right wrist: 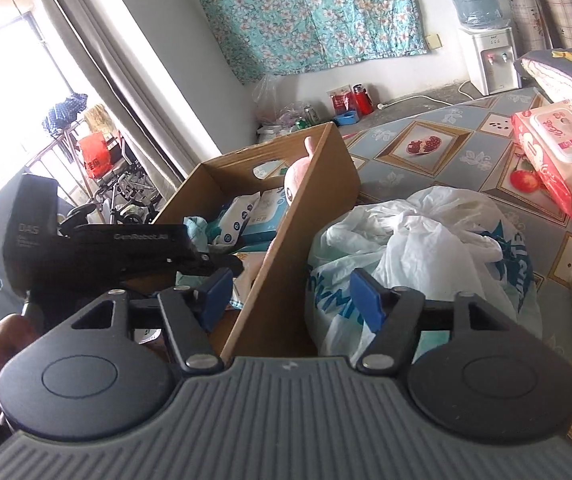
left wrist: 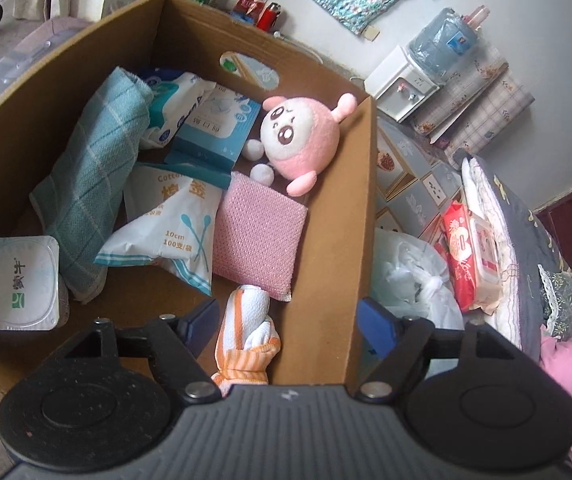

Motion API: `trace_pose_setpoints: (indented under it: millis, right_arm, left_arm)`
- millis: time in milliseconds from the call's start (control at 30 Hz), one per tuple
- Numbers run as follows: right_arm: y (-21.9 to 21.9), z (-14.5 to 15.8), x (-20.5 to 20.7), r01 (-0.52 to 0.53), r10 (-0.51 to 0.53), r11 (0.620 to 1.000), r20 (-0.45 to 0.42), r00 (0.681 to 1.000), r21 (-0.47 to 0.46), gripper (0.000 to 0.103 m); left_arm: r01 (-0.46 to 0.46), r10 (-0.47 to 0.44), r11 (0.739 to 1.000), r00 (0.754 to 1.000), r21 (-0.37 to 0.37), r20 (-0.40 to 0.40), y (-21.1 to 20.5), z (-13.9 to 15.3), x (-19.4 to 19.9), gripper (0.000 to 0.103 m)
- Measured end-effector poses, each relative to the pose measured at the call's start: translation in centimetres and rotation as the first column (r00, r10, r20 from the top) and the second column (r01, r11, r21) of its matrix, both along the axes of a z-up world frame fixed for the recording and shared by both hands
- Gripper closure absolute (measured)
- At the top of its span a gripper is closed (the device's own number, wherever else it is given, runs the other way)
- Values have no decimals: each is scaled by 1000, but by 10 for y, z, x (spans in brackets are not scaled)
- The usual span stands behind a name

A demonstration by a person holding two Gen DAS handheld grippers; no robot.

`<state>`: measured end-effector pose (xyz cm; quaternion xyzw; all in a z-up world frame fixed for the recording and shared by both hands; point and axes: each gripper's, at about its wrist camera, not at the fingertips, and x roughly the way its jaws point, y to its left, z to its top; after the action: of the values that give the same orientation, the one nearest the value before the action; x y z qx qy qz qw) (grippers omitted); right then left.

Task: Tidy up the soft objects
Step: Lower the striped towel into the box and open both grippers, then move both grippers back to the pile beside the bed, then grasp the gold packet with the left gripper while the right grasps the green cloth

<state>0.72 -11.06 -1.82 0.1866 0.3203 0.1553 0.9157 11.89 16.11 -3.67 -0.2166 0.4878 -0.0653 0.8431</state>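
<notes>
Both my left gripper (left wrist: 287, 326) and right gripper (right wrist: 287, 298) gape wide, holding nothing. Inside the cardboard box (left wrist: 337, 216), an orange-striped cloth (left wrist: 248, 340) lies under my left jaws, a white plastic bag (right wrist: 417, 240) just outside.

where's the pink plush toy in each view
Left wrist: the pink plush toy leans in the far right corner of the cardboard box, face showing.
Right wrist: only its top peeks above the box's right wall, upper middle.
Shared landmark: the water dispenser by the wall.
</notes>
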Motion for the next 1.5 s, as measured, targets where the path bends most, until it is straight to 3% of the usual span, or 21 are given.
trace_pose_setpoints:
  millis: [100,233,367,467,633,767,800,867,933,1033,1167,1267,1400,1500]
  right_arm:
    - [-5,-3,-11,39,-38,999,31,999,-25,24]
    - [-25,-3,-30,102,-100,994,66,993,-32,22]
    - [-61,1,-50,161,-154,985,98,983,-66,21]
    - [-98,5,-66,210,-195,968,113,974,-141,20]
    - [-159,1,-80,256,-251,938,52,967,-233,17]
    - [-192,-16,-75,245,-264,930,-32,964,-274,17]
    - [-197,-22,-72,238,-263,926,-50,963,-295,17]
    - [-198,-33,-65,202,-240,917,-72,968,-343,17]
    - [-193,-43,-57,158,-206,914,-94,974,-374,18]
    - [-186,-57,-46,111,-166,909,-105,981,-403,18]
    - [-177,-73,-26,79,-139,893,-104,985,-443,19]
    - [-176,-85,-13,62,-129,885,-116,985,-461,22]
    - [-183,-104,-3,47,-135,903,-179,975,-427,55]
    - [-189,-110,-5,60,-156,909,-203,967,-413,71]
  left_arm:
    - [11,-14,999,996,35,89,-8,18,-24,16]
    - [18,-46,992,976,128,214,-29,41,-57,14]
    - [75,-144,974,933,212,331,-65,57,-85,12]
    - [151,-249,952,886,264,390,-103,59,-98,11]
    - [340,-439,890,820,303,368,-169,39,-94,11]
    - [456,-580,803,747,384,326,-225,15,-86,13]
    - [471,-600,786,739,400,307,-237,9,-82,15]
    - [492,-606,778,753,391,257,-255,-1,-66,24]
    - [510,-585,797,784,324,208,-265,-7,-47,30]
    - [521,-548,831,826,193,133,-274,-16,-14,31]
    - [535,-538,836,843,123,-4,-301,-35,18,30]
    - [539,-535,836,842,103,-70,-321,-51,32,29]
    - [537,-522,837,842,105,-141,-338,-70,44,28]
    - [510,-488,851,856,125,-171,-346,-81,51,28]
